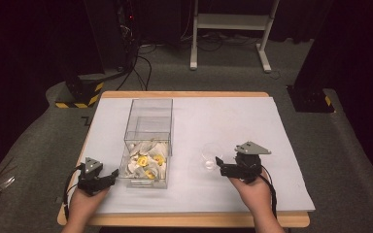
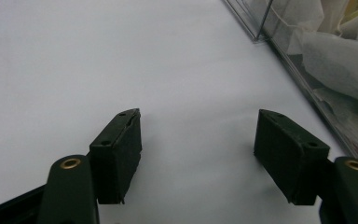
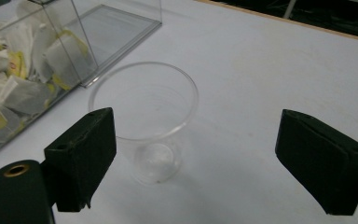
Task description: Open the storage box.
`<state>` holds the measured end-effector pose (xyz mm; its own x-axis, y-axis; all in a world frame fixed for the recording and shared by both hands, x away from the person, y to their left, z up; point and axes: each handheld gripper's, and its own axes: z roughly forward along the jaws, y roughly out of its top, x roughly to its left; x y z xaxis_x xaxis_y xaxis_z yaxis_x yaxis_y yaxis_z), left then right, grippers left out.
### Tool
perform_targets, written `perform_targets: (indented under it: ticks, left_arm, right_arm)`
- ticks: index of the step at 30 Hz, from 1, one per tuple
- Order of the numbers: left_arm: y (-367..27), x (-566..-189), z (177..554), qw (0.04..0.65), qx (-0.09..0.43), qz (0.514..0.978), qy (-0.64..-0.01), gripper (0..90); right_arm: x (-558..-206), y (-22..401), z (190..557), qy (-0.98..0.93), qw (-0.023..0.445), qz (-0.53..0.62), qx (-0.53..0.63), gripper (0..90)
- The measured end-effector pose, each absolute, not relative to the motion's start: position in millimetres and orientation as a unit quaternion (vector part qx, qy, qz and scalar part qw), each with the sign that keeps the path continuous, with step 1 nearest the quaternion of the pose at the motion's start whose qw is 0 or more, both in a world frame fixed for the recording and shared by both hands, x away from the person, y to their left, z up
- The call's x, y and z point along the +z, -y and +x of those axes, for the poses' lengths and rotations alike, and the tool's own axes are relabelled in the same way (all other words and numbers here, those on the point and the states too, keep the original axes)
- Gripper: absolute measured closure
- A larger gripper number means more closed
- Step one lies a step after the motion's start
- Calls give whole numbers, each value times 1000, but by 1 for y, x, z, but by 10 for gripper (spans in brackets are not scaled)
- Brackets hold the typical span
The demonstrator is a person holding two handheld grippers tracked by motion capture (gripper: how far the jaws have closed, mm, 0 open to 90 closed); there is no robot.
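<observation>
Clear plastic cup (image 3: 145, 122) stands upright and empty on the white counter (image 1: 233, 121), right of the clear box (image 1: 148, 141) of tea bags (image 1: 145, 162). Right tool (image 1: 225, 167) released, jaws wide, just near of the cup, not touching. Left tool (image 1: 108, 175) released, empty, beside the box's near left corner. Risk: the cup is light; an off-centre jaw would likely tip or crush it.
</observation>
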<state>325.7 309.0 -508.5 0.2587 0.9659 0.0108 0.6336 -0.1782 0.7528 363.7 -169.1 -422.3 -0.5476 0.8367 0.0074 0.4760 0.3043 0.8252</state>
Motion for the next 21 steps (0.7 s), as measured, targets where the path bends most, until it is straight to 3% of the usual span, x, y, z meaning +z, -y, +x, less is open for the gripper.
perform_targets:
  ticks: [21]
  left_arm:
    - [-310, -508, 326, 326, 252, 725, -552, 315]
  right_arm:
    - [-413, 105, 368, -799, 197, 377, 424, 127]
